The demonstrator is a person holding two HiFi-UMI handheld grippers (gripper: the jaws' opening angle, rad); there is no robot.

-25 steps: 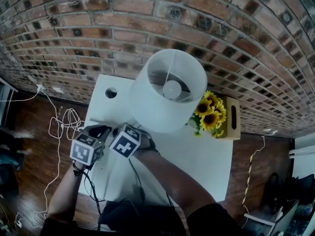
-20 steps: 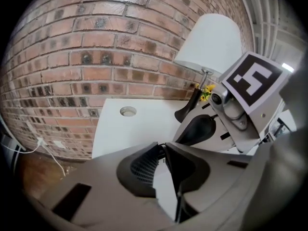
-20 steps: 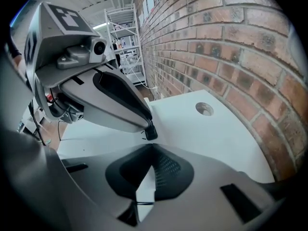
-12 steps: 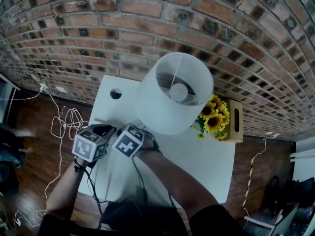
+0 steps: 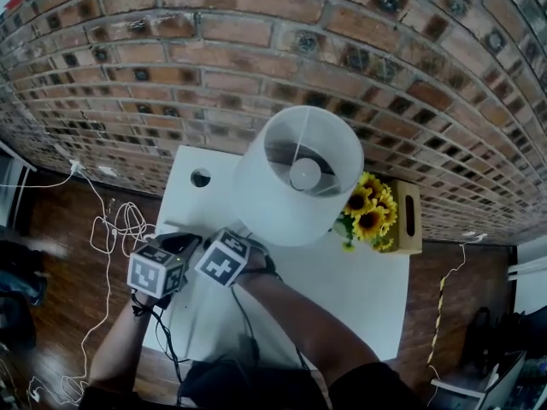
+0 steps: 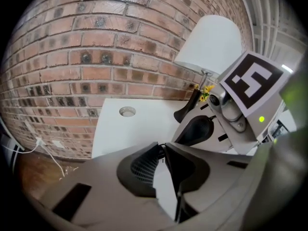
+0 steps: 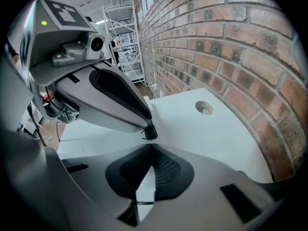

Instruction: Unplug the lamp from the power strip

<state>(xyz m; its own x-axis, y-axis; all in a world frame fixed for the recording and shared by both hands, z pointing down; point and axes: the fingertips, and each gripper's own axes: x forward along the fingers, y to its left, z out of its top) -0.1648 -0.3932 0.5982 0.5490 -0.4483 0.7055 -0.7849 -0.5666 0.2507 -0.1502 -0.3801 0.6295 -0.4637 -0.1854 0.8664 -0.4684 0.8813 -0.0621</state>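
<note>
So here's where we're at: the lamp (image 5: 299, 173) stands at the back of the white table (image 5: 342, 289), centre of the head view and up against the brick wall, with the sunflowers (image 5: 369, 212) just to its right. Both of our grippers are bunched together at the table's lower left, well apart from the lamp itself. The left gripper (image 6: 161, 149) has its jaws pinched together at the tips. The right gripper view shows a small black piece (image 7: 150, 130) right at those tips, which we reckon is the plug or the end of the cord, though it's too tiny to call. The right gripper (image 7: 151, 147) is clenched too, tips touching, and we see nothing between them. Annoyingly, no view shows the power strip at all, so we can't say where it sits. Our guess is we're at the grab-the-plug stage, pull not yet done. The next move probably wants a firm hold on that black bit and a straight tug away from the socket. The right gripper could pin down whatever it's plugged into so it doesn't drag along. We should also watch the lamp, since a yanked cord could tip it.
</note>
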